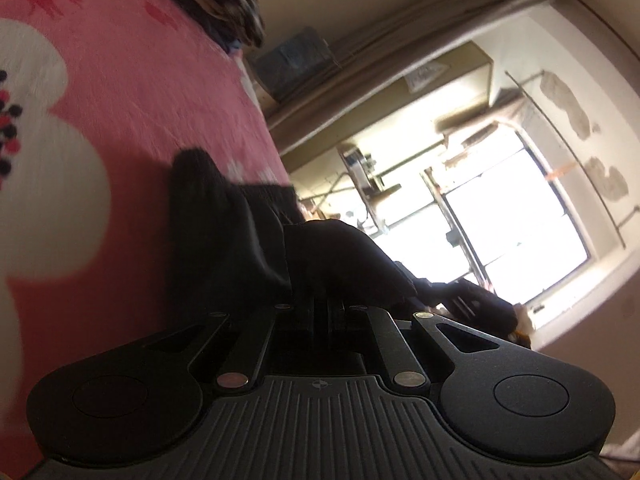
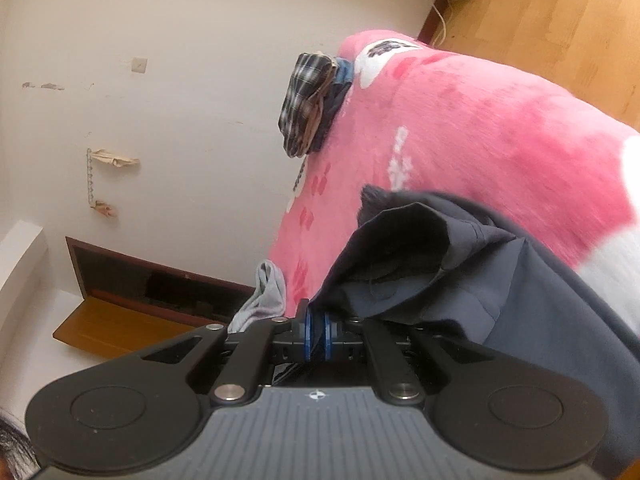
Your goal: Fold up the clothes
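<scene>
Right gripper [image 2: 316,330], jaws closed, pinches dark navy garment [image 2: 500,280] above pink blanket [image 2: 480,132]; left gripper [image 1: 320,304], likewise clamped on it; plaid clothes pile [image 2: 306,100] beyond.

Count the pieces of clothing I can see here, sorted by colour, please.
Dark navy garment, pinched by both grippers: 1
Grey garment at the blanket's edge: 1
Plaid garment, top of the pile: 1
Other pieces under the plaid one: cannot count
Total clearly seen: 3

Both wrist views look forward, rolled sideways, close over the pink bedspread [image 1: 132,92], sharing the folded pile [image 2: 308,104].
</scene>
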A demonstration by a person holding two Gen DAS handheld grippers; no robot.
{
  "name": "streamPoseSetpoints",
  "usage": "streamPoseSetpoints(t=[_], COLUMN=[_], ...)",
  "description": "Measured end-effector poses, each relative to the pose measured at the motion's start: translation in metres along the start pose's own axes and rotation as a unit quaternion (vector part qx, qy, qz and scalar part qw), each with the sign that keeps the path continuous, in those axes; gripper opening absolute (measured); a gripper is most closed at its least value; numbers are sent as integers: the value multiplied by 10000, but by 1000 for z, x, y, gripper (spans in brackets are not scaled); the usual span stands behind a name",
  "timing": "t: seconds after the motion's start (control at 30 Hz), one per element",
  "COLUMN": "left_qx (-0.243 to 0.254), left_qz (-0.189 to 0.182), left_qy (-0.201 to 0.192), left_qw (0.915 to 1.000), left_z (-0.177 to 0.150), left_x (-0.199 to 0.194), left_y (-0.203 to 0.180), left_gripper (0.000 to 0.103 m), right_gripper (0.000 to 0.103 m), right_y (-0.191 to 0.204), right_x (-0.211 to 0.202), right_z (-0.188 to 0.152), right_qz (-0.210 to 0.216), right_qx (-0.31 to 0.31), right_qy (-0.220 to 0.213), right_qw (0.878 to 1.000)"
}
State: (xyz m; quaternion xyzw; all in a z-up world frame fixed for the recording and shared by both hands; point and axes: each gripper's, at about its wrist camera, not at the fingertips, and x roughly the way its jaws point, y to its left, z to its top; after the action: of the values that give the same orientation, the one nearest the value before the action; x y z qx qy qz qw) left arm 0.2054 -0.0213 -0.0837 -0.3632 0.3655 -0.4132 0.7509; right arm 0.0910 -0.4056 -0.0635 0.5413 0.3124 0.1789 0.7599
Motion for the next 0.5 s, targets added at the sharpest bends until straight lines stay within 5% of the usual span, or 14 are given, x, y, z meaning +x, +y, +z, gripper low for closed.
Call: streamPoseSetpoints(t=[0.37, 0.43, 0.5], left_qx=[-778, -919, -1061], left_qz=[118, 73, 23], left_qy=[-199, -246, -274], left_qw=[9967, 9954, 9940], left_z=[12, 9, 9], left_x=[0, -5, -7], left_y=[47, 51, 54], left_gripper=[4, 4, 4], right_gripper=[12, 38, 52], right_y=[-8, -10, 0], right_x=[53, 58, 48], right_z=[34, 36, 31], right_qz=[-152, -345, -520], right_qx=[-147, -194, -527], right_qy=[-14, 85, 71], right_qw=[9998, 9992, 9972])
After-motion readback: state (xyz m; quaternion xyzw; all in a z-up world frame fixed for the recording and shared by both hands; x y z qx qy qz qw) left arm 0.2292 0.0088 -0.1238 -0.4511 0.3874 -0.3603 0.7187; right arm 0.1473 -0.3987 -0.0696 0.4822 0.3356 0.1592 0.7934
